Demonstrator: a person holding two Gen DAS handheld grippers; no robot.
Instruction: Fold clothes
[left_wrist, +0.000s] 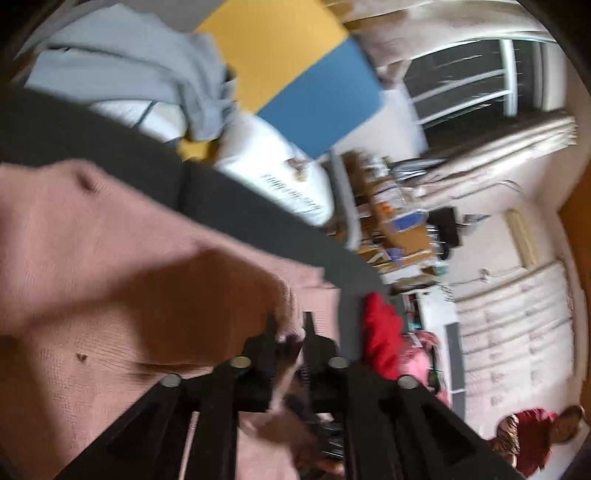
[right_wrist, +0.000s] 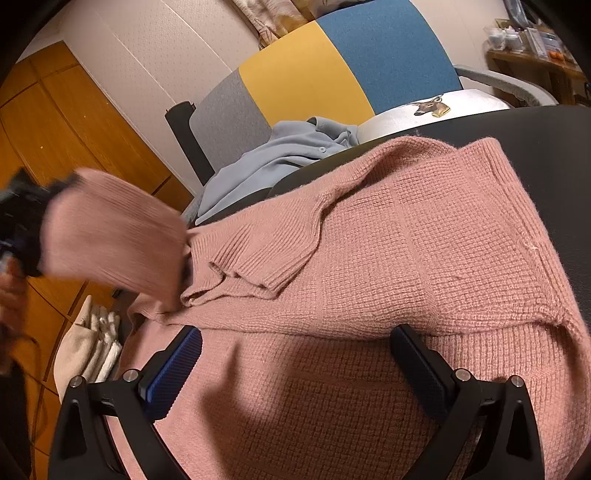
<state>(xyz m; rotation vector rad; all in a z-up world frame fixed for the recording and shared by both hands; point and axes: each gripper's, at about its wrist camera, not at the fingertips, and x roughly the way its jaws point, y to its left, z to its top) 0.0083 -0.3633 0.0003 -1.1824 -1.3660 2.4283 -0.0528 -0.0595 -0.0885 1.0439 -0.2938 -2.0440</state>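
Note:
A pink knit sweater (right_wrist: 406, 240) lies spread on a dark table (right_wrist: 546, 147). My left gripper (left_wrist: 290, 325) is shut on the sweater's sleeve cuff (left_wrist: 284, 295) and holds it lifted. In the right wrist view that sleeve (right_wrist: 110, 236) hangs raised at the left, with the left gripper (right_wrist: 22, 218) at its end. My right gripper (right_wrist: 295, 354) is open, its jaws wide apart just above the sweater's body, holding nothing. The other sleeve (right_wrist: 258, 251) lies folded across the sweater.
A grey-blue garment (right_wrist: 288, 155) lies on a chair (right_wrist: 332, 66) with yellow, blue and grey panels behind the table. A white cushion (right_wrist: 424, 110) sits beside it. Folded pale cloths (right_wrist: 92, 343) lie on the wooden floor at the left. Red clothing (left_wrist: 380, 332) lies past the table edge.

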